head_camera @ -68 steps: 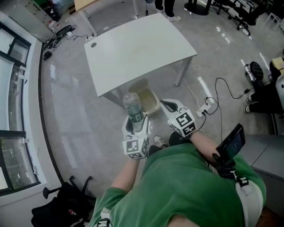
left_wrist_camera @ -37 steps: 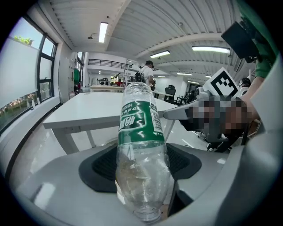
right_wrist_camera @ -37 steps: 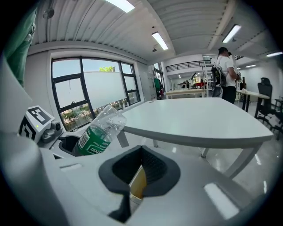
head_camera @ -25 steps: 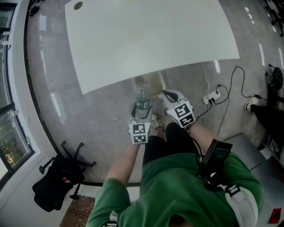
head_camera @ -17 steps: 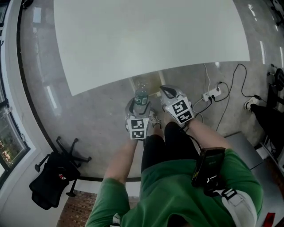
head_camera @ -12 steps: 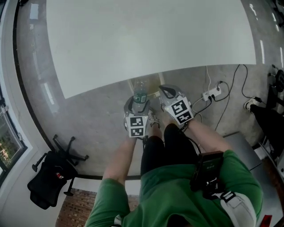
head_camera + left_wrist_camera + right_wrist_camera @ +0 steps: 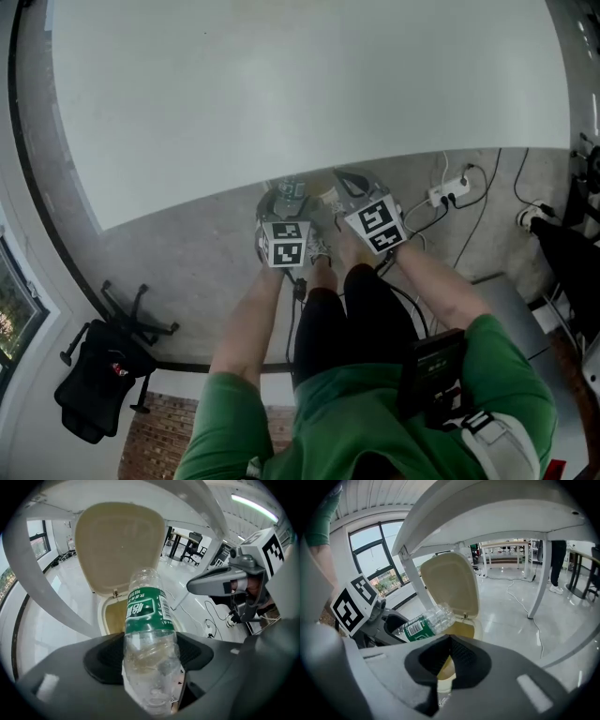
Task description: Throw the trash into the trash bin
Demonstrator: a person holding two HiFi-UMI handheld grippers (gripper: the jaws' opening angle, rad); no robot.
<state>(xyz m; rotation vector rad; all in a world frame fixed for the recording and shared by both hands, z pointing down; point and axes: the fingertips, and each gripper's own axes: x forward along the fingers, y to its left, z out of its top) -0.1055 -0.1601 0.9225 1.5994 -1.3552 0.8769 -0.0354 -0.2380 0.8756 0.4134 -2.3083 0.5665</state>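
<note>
The left gripper (image 7: 150, 654) has its fingers pinched on the lower body of a clear plastic bottle (image 7: 146, 609) with a green label, and the bottle's far end points toward the trash bin (image 7: 112, 618). The bin stands on the floor under the edge of the white counter (image 7: 300, 94), its beige lid (image 7: 119, 545) raised upright. The right gripper (image 7: 446, 658) hovers just beside the left, its fingers pressed together with nothing between them.

Clear bottle (image 7: 149, 639), green label (image 7: 144, 612); beige bin (image 7: 119, 545); white table (image 7: 281, 94).
</note>
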